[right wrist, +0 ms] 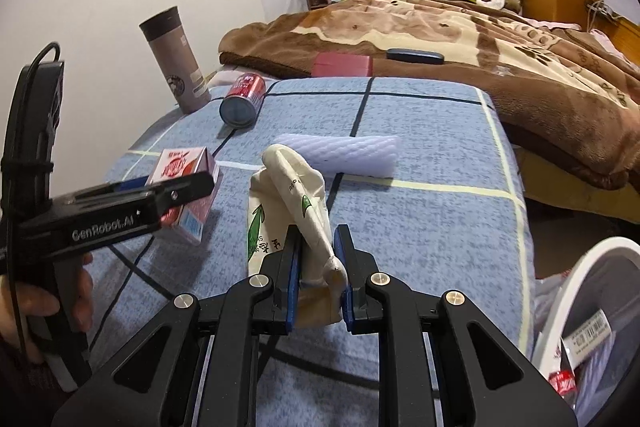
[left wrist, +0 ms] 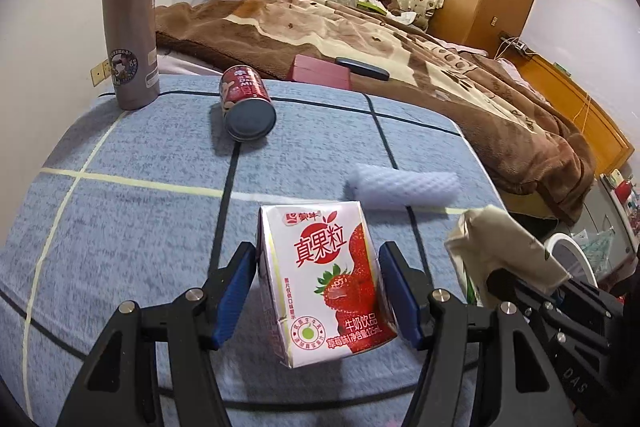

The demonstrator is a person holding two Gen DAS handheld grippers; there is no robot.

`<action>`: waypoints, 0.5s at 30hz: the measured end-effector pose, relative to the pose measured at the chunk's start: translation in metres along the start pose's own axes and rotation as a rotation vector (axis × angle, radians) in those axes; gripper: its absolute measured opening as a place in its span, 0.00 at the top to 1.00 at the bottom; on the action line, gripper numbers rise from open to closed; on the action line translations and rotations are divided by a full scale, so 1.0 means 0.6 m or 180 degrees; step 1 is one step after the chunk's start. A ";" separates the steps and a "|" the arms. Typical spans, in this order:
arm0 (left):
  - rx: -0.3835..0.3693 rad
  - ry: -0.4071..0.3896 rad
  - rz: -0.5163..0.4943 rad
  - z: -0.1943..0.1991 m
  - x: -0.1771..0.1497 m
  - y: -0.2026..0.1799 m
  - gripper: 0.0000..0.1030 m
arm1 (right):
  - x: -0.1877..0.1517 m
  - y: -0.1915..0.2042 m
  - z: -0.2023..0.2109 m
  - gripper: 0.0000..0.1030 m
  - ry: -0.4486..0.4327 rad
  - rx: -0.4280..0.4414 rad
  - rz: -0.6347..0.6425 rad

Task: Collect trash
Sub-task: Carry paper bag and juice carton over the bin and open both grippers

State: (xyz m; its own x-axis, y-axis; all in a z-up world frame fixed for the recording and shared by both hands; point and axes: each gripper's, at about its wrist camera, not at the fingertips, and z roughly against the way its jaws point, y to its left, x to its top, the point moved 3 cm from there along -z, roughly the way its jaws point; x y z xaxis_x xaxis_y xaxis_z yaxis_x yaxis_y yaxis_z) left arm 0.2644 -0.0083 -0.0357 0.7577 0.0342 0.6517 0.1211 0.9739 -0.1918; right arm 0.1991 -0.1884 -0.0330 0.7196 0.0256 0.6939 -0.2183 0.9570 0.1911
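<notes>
On the blue checked bedcover (left wrist: pixel 120 219) are one strawberry milk carton (left wrist: pixel 324 279), one crumpled paper bag (right wrist: pixel 296 203), one red can (left wrist: pixel 246 105), one foam sleeve (left wrist: pixel 404 185), and one thermos (left wrist: pixel 130 27).

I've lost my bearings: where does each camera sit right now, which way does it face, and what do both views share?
Left wrist: on the left gripper, facing down and forward over the blue checked cover; its fingers clamp the strawberry milk carton.
Right wrist: on the right gripper, facing likewise; its fingers pinch the crumpled paper bag; a hand holds the left gripper at left.
Shared: carton, bag, red can, thermos, foam roll, white bin.
</notes>
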 end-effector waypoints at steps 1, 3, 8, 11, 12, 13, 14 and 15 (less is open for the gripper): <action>0.0008 -0.0011 -0.0025 0.005 -0.003 -0.006 0.36 | -0.001 -0.001 0.004 0.83 -0.0012 -0.0008 -0.0004; -0.0004 -0.0045 -0.0075 0.016 -0.009 -0.019 0.36 | -0.003 -0.003 0.014 0.83 -0.0045 -0.0019 -0.0011; -0.0104 -0.0093 -0.0162 0.038 -0.017 -0.051 0.36 | -0.009 -0.017 0.034 0.83 -0.0098 -0.0084 -0.0079; -0.0201 -0.0100 -0.0183 0.048 -0.021 -0.069 0.36 | -0.014 -0.028 0.048 0.83 -0.0143 -0.0111 -0.0123; -0.0200 -0.0111 -0.0193 0.050 -0.022 -0.075 0.36 | -0.015 -0.033 0.052 0.83 -0.0154 -0.0133 -0.0142; -0.0196 -0.0129 -0.0220 0.054 -0.023 -0.081 0.36 | -0.017 -0.037 0.056 0.83 -0.0167 -0.0142 -0.0158; -0.0214 -0.0147 -0.0240 0.058 -0.026 -0.087 0.36 | -0.019 -0.041 0.060 0.83 -0.0179 -0.0152 -0.0175; -0.0235 -0.0152 -0.0246 0.061 -0.028 -0.093 0.36 | -0.020 -0.044 0.065 0.83 -0.0189 -0.0168 -0.0187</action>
State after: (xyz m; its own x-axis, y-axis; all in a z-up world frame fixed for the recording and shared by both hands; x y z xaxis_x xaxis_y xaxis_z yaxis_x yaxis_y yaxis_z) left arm 0.2215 -0.0552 -0.0089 0.7130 -0.0279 0.7006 0.2261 0.9550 -0.1921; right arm 0.1706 -0.2254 -0.0196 0.6895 -0.0466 0.7228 -0.1407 0.9703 0.1968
